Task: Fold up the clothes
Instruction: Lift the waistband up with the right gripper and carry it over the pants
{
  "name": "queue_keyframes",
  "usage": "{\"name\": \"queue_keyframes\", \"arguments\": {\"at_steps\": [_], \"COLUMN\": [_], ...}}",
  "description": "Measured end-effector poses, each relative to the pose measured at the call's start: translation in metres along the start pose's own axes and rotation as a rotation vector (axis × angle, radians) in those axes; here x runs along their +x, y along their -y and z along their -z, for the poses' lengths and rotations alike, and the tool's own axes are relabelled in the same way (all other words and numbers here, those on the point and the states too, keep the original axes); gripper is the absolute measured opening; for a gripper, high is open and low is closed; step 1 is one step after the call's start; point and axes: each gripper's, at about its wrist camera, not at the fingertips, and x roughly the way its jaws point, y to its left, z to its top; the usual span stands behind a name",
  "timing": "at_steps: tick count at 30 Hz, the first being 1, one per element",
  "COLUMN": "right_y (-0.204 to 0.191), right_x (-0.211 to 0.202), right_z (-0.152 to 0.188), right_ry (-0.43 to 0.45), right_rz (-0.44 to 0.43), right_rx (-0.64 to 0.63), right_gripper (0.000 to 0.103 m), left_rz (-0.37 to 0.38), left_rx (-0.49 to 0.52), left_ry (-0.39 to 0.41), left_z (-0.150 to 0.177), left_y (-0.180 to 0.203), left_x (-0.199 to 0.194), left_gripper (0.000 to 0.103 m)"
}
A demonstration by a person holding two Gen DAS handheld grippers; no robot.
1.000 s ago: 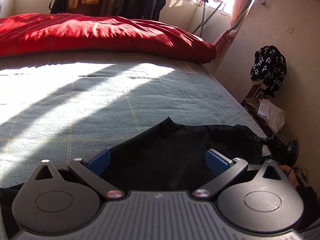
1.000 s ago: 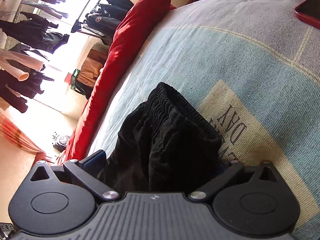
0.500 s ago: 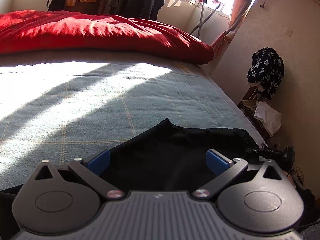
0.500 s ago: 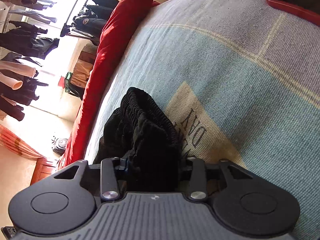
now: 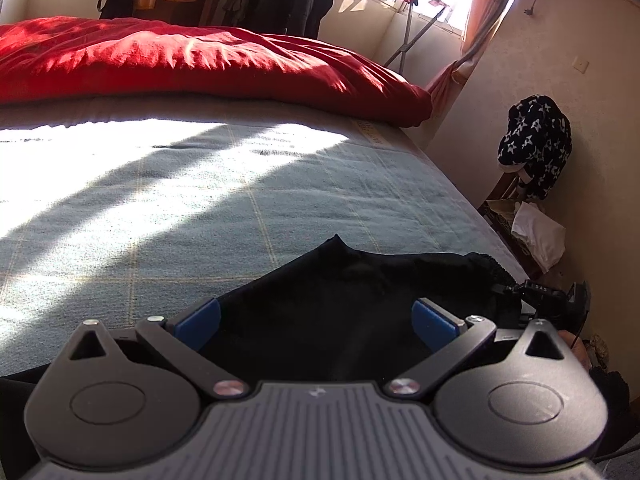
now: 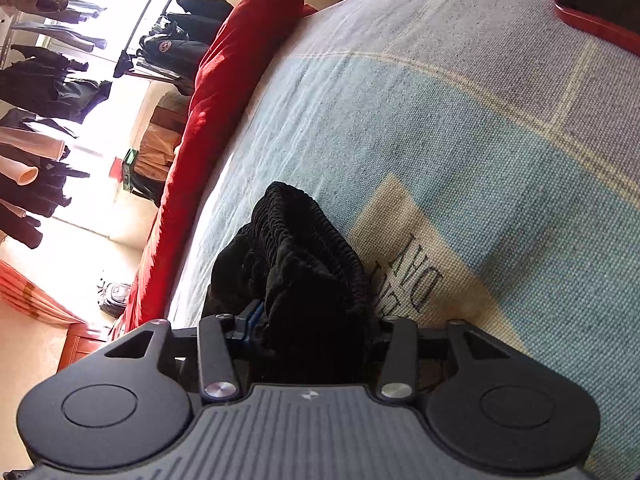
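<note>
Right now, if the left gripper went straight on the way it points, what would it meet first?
Probably the black garment: it lies between the open left gripper fingers and just ahead. Beyond it is only the blue blanket, though depth is unclear.

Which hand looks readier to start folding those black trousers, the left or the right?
Probably the right. The right gripper, whose jaws have just been moving, is closed on the bunched waistband of the trousers. The left gripper hangs open above the cloth, gripping nothing.

Sunlit bed (image 5: pixel 280 200), red duvet (image 5: pixel 200 60), beige wall (image 5: pixel 560 80).
</note>
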Motion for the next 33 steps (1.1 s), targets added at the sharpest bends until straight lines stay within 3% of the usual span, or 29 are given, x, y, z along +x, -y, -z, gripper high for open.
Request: {"name": "queue_keyframes", "arguments": {"at_steps": [6,19,26,33], "right_y": [0.008,-0.006,-0.026,-0.074], "right_x": [-0.002,-0.008,-0.023,-0.037], "right_z": [0.005,0.008,0.014,0.020], "right_ry": [0.015,0.048,0.083,0.073], "right_rz": [-0.024,0.012,-0.080,-0.187], "right_rx": [-0.008,-0.025,0.001,-0.075], "right_gripper": [0.040,0.039,0.038,0.038], "left_rz": [0.010,0.014,0.010,0.017], "left_rx": [0.003,0.007,0.001,0.003], "left_ry": [-0.011,-0.008,0.019,0.040], "left_z": [0.001,0.002,0.004,0.007], "left_y": [0.002,-0.002,-0.005,-0.008], "left_x": [0.004,0.002,-0.010,-0.020], "left_gripper": [0.102,0.102,0.102,0.102]}}
